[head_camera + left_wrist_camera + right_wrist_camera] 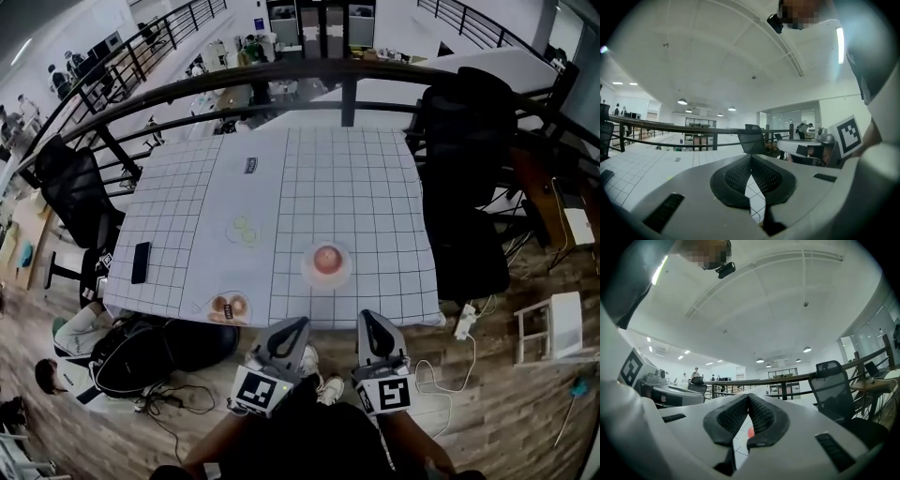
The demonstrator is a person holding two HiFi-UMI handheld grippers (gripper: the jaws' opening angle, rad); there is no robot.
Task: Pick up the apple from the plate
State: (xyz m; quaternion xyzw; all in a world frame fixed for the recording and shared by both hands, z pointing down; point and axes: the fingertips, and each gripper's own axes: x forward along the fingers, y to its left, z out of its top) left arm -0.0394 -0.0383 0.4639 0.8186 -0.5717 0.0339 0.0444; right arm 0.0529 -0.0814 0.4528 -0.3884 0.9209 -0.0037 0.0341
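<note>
A red apple [326,259] rests on a small white plate [308,275] near the front edge of the gridded white table [309,187]. Both grippers hang below that edge, short of the table. My left gripper [302,322] is shut with nothing in it, down and left of the plate. My right gripper [367,316] sits just right of it, its tips together and empty. In the right gripper view a sliver of the apple [750,432] shows red behind the closed jaws. The left gripper view shows the tips [750,157] meeting over the table top.
A clear plate with green slices [244,230] lies mid-table. A plate of brown pastries [229,306] sits at the front edge. A black phone [141,262] lies at the left. Black chairs [469,159] stand at both sides. Bags [141,352] lie on the floor below.
</note>
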